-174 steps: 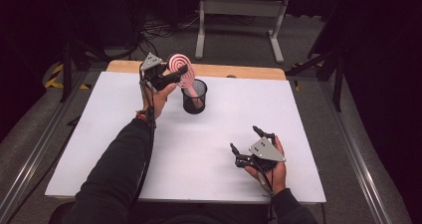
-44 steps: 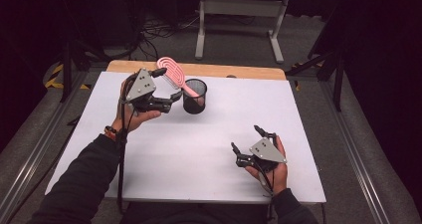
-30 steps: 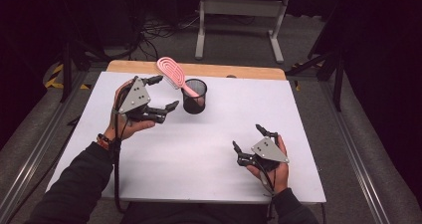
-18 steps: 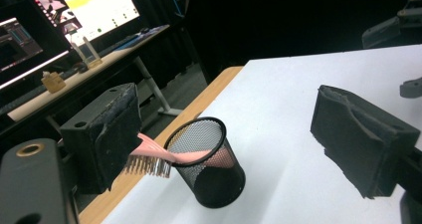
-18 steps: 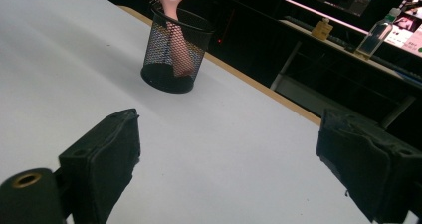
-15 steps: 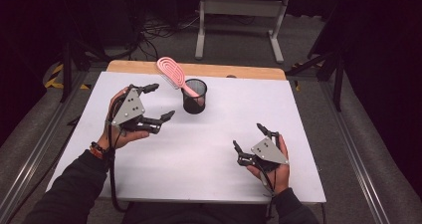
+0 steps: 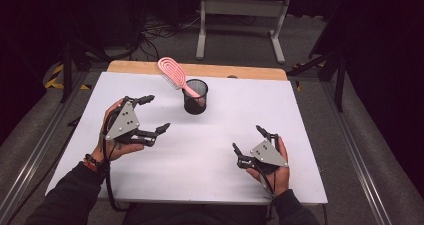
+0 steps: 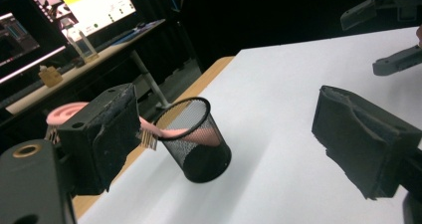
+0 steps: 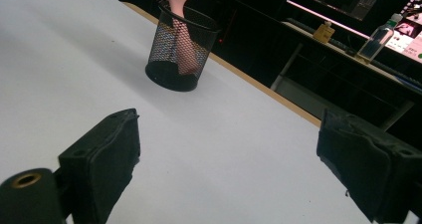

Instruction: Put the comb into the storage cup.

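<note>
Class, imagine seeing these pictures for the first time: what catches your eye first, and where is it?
A pink hairbrush leans out of a black mesh cup near the white table's far edge. Nearer the person, two hand-held tongs hover open: the left tongs beside the cup, the right tongs toward the near edge.

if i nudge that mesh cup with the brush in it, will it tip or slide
The mesh cup is probably light, so it may slide on the smooth white table. The pink hairbrush leans far out over its rim, so it likely tips toward that side.
</note>
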`<state>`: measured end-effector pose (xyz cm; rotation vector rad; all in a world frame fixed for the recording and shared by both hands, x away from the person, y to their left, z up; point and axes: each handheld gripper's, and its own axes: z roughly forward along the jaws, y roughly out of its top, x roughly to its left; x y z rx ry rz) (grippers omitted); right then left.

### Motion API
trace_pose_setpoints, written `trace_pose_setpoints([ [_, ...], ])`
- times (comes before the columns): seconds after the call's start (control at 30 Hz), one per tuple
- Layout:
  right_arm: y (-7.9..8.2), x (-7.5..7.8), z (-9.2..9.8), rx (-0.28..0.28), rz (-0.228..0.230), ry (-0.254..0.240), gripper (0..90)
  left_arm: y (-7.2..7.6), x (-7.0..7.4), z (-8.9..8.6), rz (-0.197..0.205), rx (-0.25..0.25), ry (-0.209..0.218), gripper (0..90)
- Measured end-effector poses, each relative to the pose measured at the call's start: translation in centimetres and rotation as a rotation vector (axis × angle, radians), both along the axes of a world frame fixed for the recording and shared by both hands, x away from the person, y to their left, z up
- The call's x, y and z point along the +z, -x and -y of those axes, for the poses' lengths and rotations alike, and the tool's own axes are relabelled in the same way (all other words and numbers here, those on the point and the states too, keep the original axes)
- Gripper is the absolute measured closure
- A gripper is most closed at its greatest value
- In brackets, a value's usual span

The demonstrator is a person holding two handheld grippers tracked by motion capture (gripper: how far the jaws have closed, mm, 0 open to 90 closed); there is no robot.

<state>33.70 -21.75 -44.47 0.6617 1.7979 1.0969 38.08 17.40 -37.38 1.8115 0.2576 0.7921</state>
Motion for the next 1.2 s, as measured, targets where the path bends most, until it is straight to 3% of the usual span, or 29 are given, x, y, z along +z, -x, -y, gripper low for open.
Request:
trace_pose_setpoints([
  [0.17,0.2,0.0,-0.1,0.001,0.009,0.012,10.6,0.1,-1.3,-0.8,-0.019,0.031,-0.02,11.7],
  [0.4,0.5,-0.2,0.1,-0.002,0.001,0.017,10.6,0.7,-2.6,-2.2,-0.044,0.074,-0.005,11.7],
  [0.57,0.7,-0.2,0.5,-0.005,-0.001,0.009,10.5,1.0,-3.7,-2.8,-0.066,0.099,-0.02,10.4],
  [1.07,1.3,-0.3,1.4,-0.028,-0.008,0.001,10.5,2.0,-6.1,-4.5,-0.104,0.112,-0.054,6.4],
  [1.2,1.8,-0.1,1.8,-0.048,0.02,-0.018,10.7,2.4,-8.3,-5.6,-0.165,0.134,-0.014,6.1],
])
